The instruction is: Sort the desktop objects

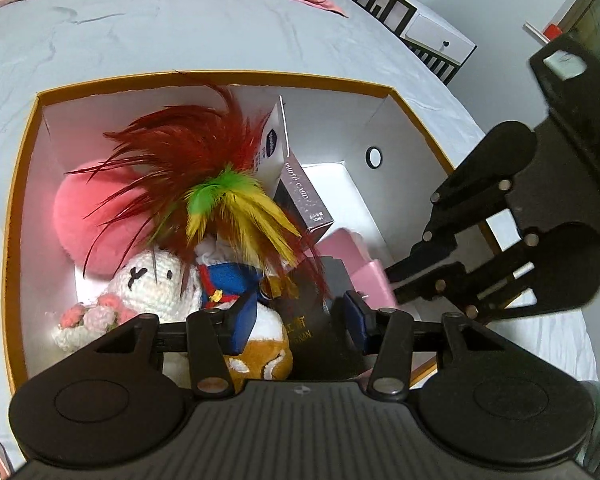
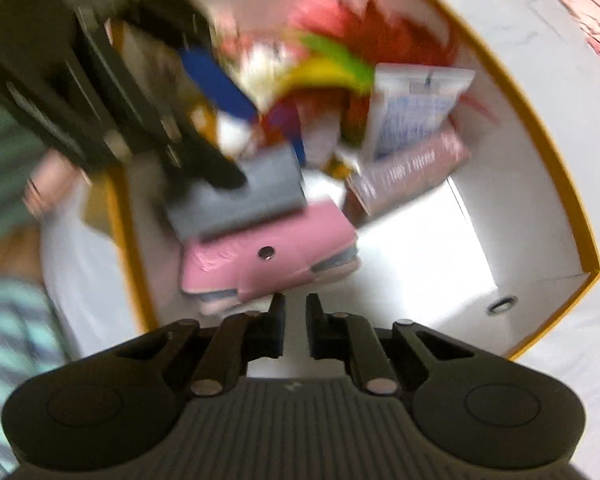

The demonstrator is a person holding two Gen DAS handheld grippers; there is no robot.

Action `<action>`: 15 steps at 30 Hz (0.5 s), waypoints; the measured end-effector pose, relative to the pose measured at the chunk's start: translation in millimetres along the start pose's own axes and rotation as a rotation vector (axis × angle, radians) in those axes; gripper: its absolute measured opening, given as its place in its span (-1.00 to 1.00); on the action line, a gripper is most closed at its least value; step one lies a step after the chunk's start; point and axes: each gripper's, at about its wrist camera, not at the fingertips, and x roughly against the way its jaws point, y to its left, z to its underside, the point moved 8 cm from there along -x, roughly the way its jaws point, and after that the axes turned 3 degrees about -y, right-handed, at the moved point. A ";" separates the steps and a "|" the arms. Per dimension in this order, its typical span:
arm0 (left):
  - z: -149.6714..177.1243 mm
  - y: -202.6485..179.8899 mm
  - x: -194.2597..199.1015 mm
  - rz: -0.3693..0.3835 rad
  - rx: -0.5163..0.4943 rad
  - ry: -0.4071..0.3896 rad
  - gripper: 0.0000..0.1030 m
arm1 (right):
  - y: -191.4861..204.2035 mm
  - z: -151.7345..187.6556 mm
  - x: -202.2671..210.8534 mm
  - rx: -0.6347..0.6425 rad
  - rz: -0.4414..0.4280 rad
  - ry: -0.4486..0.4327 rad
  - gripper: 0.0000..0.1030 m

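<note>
Left gripper pinched a stiff dark booklet just inside the box rim; grab its edges, cover looked slick. Right gripper, nearly closed, held nothing above the pink wallet.

Mauve box – spine reads "PHOTO CARD".

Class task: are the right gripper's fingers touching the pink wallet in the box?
Apart. In the right wrist view the right gripper hangs above the pink wallet with nothing between its fingers.
</note>
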 end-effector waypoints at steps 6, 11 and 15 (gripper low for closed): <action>-0.1 11.4 9.9 0.009 0.064 -0.017 0.00 | 14.8 -16.2 6.4 0.009 0.039 -0.038 -0.75; 0.7 8.4 10.4 0.048 0.081 -0.008 0.00 | 33.2 8.5 5.8 0.075 0.091 0.032 -0.72; 3.9 4.2 4.6 0.048 0.068 0.011 -0.05 | 24.8 -5.2 -14.3 0.086 0.096 0.062 -0.72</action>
